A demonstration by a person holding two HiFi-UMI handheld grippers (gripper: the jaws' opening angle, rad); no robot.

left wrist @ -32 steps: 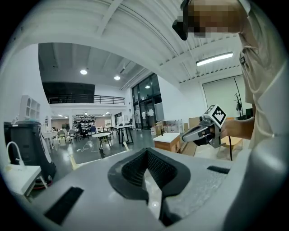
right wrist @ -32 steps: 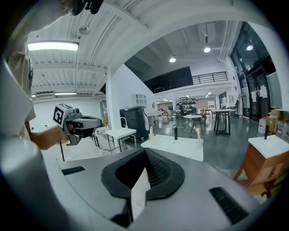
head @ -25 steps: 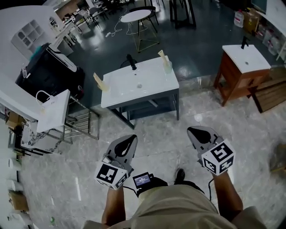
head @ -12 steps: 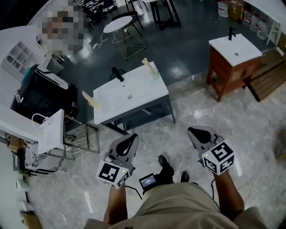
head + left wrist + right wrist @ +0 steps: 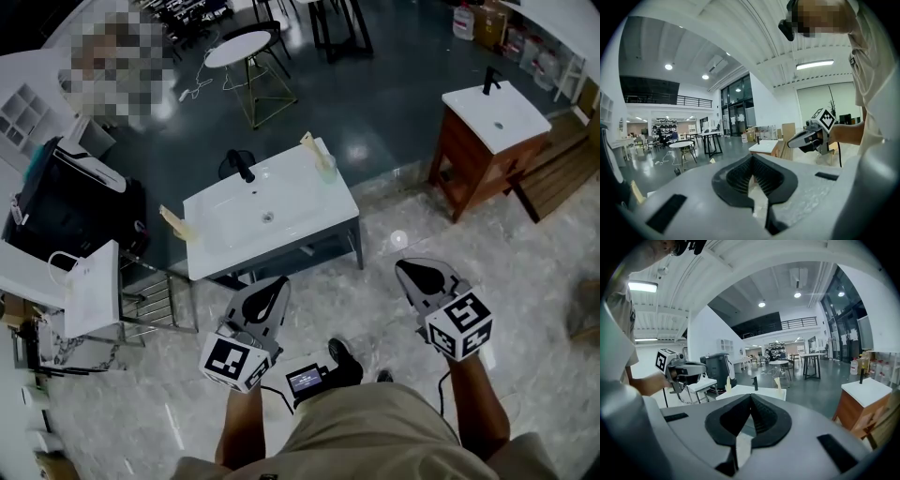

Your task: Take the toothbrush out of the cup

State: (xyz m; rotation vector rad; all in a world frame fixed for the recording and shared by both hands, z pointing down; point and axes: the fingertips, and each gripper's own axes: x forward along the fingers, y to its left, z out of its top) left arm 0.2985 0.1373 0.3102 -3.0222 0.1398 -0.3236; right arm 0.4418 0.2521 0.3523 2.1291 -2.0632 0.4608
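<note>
A clear cup (image 5: 327, 169) stands on the far right corner of the white sink vanity (image 5: 300, 216), with a pale toothbrush (image 5: 310, 145) leaning out of it. The right gripper view shows the same cup (image 5: 778, 383) far ahead on the vanity (image 5: 740, 392). My left gripper (image 5: 278, 285) and right gripper (image 5: 411, 270) are held side by side over the floor, short of the vanity. Both are shut with nothing in them. The left gripper view shows only its own shut jaws and the right gripper (image 5: 810, 136) beside it.
A black faucet (image 5: 242, 166) stands behind the basin, and a pale wedge-shaped thing (image 5: 176, 225) sits at the vanity's left end. A wooden vanity (image 5: 487, 131) is at the right. A round table (image 5: 236, 49) stands far back. A dark bin (image 5: 75, 206) and white bag (image 5: 92, 289) are at left.
The person has walked forward, so the white vanity now lies closer to both grippers. Both grippers stayed shut and level in front of the body.
</note>
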